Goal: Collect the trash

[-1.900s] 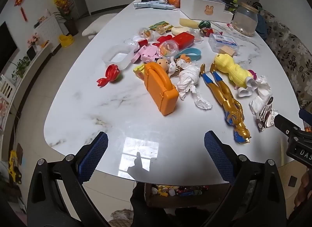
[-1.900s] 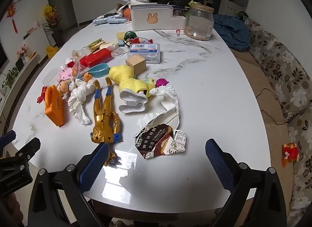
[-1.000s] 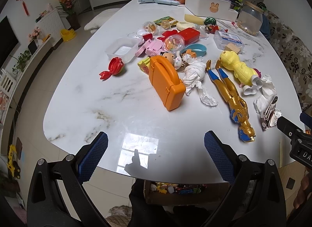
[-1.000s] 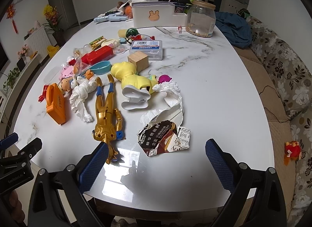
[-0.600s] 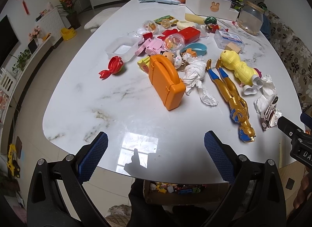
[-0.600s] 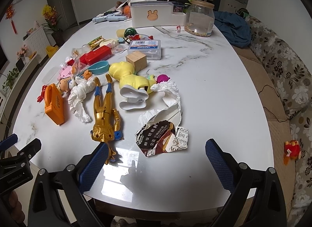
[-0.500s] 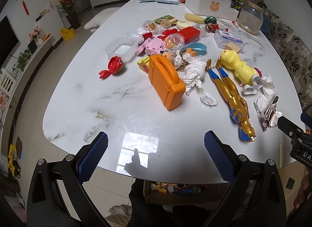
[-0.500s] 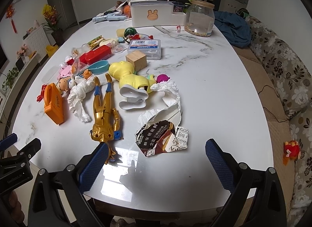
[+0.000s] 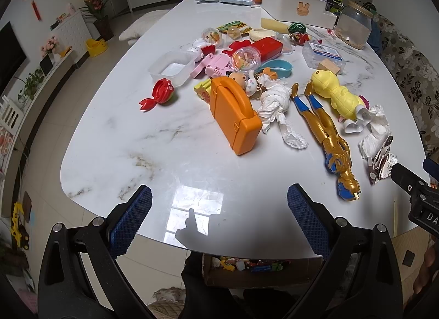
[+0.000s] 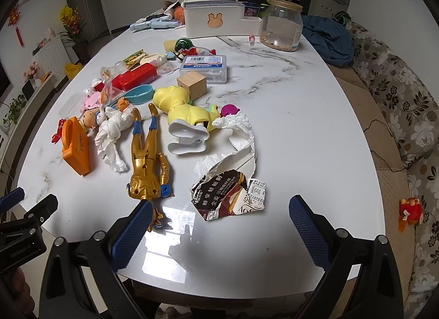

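Note:
A torn brown snack wrapper (image 10: 229, 198) lies on the white marble table (image 10: 301, 116) just ahead of my open, empty right gripper (image 10: 219, 225); it also shows in the left wrist view (image 9: 380, 164). A crumpled white tissue (image 10: 238, 138) lies just behind the wrapper. A second twisted white tissue (image 9: 277, 110) lies among the toys, also in the right wrist view (image 10: 112, 135). My left gripper (image 9: 219, 220) is open and empty over the table's near edge.
Toys crowd the table: an orange case (image 9: 233, 116), a gold figure (image 10: 148, 165), a yellow toy (image 10: 183, 110), a wooden block (image 10: 192, 85). A white box (image 10: 211, 22) and glass jar (image 10: 281, 28) stand at the back. A cardboard box of toys (image 9: 247, 267) sits under the edge.
Both grippers have drifted slightly over the near table edge. The trash and toys have not moved. Both stay open.

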The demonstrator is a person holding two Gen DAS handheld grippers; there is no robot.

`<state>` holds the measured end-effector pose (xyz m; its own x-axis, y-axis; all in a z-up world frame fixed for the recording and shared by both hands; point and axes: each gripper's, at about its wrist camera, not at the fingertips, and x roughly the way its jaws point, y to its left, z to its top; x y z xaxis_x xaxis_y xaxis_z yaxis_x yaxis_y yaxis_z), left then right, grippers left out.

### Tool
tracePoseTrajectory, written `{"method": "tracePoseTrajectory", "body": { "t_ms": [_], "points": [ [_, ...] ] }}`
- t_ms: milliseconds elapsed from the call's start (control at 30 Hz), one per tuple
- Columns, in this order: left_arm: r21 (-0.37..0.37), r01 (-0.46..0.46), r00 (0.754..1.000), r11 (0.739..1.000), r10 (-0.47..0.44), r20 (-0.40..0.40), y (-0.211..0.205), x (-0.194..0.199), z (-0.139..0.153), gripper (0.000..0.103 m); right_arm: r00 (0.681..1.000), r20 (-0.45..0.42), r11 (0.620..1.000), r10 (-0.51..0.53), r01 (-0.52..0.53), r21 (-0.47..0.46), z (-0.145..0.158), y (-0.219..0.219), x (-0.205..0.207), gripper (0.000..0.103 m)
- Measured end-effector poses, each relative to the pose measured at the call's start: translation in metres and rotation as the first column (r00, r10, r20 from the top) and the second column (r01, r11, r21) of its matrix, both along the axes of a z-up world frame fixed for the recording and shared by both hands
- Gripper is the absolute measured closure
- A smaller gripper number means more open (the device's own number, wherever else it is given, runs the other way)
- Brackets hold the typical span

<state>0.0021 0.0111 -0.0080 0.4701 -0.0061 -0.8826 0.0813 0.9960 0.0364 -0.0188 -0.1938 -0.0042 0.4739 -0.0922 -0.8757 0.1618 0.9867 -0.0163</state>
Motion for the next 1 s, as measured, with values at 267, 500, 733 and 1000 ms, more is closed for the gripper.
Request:
{"method": "tracePoseTrajectory", "body": {
  "t_ms": [267,500,733,1000],
  "points": [
    [0.000,-0.002,1.000,1.000,0.002,-0.001,-0.0001,0.0001,0.0000,0.007,1.000,0.000,1.000,0.000,0.000,0.001,-0.0002,-0.0007,0.0003,0.005],
    [0.000,-0.001,1.000,1.000,0.001,0.000,-0.0001,0.0001,0.0001,0.007,1.000,0.001,1.000,-0.001,0.001,0.001,-0.0006,-0.0011,0.0004,0.005],
    [-0.001,-0.002,1.000,1.000,0.002,-0.003,0.0000,-0.0002,-0.0004,0.007,1.000,-0.007,1.000,-0.005,0.005,0.008,-0.0029,-0.0022,0.0013,0.005],
    [0.004,-0.001,1.000,1.000,0.001,-0.007,0.0004,0.0016,-0.0022,0.007,1.000,-0.013,1.000,-0.014,0.015,0.018,-0.0061,-0.0049,0.0058,0.005]
  ]
}}
